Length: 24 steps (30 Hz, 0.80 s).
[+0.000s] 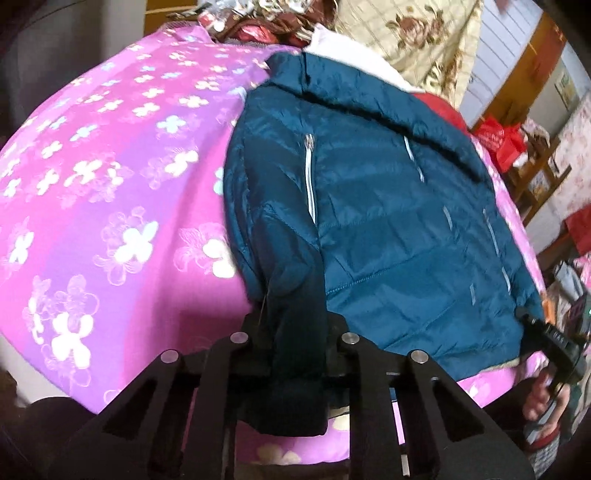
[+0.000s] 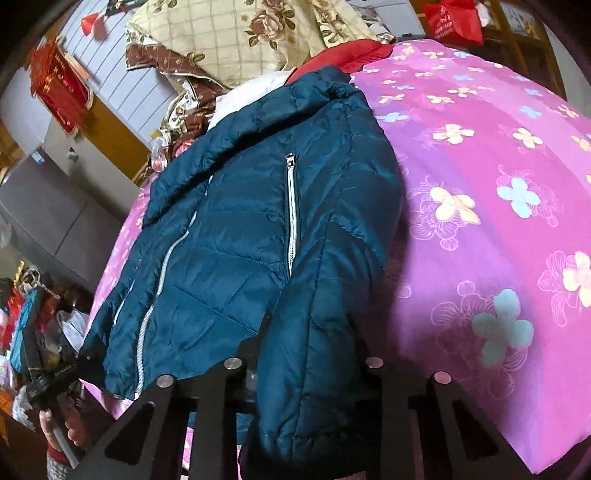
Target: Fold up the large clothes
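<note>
A teal quilted jacket (image 1: 376, 206) with silver zips lies front up on a pink flowered bed cover (image 1: 110, 184). My left gripper (image 1: 295, 332) is shut on the jacket's left sleeve cuff (image 1: 291, 369), which hangs between the fingers over the bed's near edge. In the right wrist view the same jacket (image 2: 240, 229) lies on the bed cover (image 2: 498, 184). My right gripper (image 2: 306, 350) is shut on the other sleeve (image 2: 314, 369), whose cuff drapes down past the fingers. Each gripper also shows at the edge of the other view, the right one (image 1: 557, 350) and the left one (image 2: 48, 380).
A cream flowered quilt (image 2: 240, 33), a red garment (image 2: 354, 51) and a white cloth (image 2: 255, 88) are piled at the head of the bed. Red bags (image 1: 498, 140) and wooden shelves (image 1: 535, 177) stand beside the bed. A grey cabinet (image 2: 48, 206) is on the other side.
</note>
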Motion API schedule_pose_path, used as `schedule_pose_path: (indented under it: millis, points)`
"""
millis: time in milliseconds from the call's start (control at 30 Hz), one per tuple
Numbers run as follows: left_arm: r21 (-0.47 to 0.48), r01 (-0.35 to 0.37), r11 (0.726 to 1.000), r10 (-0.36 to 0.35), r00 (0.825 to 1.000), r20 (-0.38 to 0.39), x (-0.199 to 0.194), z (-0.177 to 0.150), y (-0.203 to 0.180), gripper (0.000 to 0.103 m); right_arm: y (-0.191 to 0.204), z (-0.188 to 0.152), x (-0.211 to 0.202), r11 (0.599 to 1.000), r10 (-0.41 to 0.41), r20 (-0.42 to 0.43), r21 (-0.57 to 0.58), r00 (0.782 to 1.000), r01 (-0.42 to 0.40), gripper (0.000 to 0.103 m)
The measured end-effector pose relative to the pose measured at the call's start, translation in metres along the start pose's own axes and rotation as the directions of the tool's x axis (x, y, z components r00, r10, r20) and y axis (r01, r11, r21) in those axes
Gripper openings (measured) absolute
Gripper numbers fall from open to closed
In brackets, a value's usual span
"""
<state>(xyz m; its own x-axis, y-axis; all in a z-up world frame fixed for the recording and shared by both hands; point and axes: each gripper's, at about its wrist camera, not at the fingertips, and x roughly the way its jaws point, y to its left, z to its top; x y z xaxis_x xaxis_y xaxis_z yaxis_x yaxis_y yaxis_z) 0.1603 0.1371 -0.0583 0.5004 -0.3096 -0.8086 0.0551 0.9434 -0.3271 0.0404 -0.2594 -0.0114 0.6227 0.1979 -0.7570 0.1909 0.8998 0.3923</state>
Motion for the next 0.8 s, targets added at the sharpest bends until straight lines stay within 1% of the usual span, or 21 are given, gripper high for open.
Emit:
schedule_pose_path:
  millis: [133, 233, 367, 667, 800]
  points:
    - [-0.001, -0.009, 1.000, 0.009, 0.999, 0.042, -0.016, 0.005, -0.006, 0.012, 0.005, 0.001, -0.007, 1.000, 0.006, 0.016, -0.002, 1.000, -0.006, 0.023]
    - [0.009, -0.014, 1.000, 0.014, 0.998, 0.059, -0.024, 0.007, -0.010, 0.009, 0.009, 0.001, -0.012, 1.000, 0.014, 0.027, -0.004, 1.000, -0.014, 0.022]
    - [0.011, -0.006, 1.000, 0.005, 0.997, 0.077, -0.033, 0.010, -0.012, 0.008, 0.011, 0.001, -0.020, 1.000, 0.028, 0.037, -0.007, 0.999, -0.028, 0.021]
    - [0.001, 0.019, 1.000, -0.019, 0.995, 0.094, -0.049, 0.011, -0.011, 0.008, 0.013, 0.004, -0.035, 0.999, 0.052, 0.045, -0.015, 0.998, -0.051, 0.019]
    - [0.008, 0.040, 0.999, -0.041, 0.994, 0.106, -0.061, 0.011, -0.011, 0.008, 0.016, 0.009, -0.046, 0.997, 0.070, 0.055, -0.024, 0.996, -0.069, 0.019]
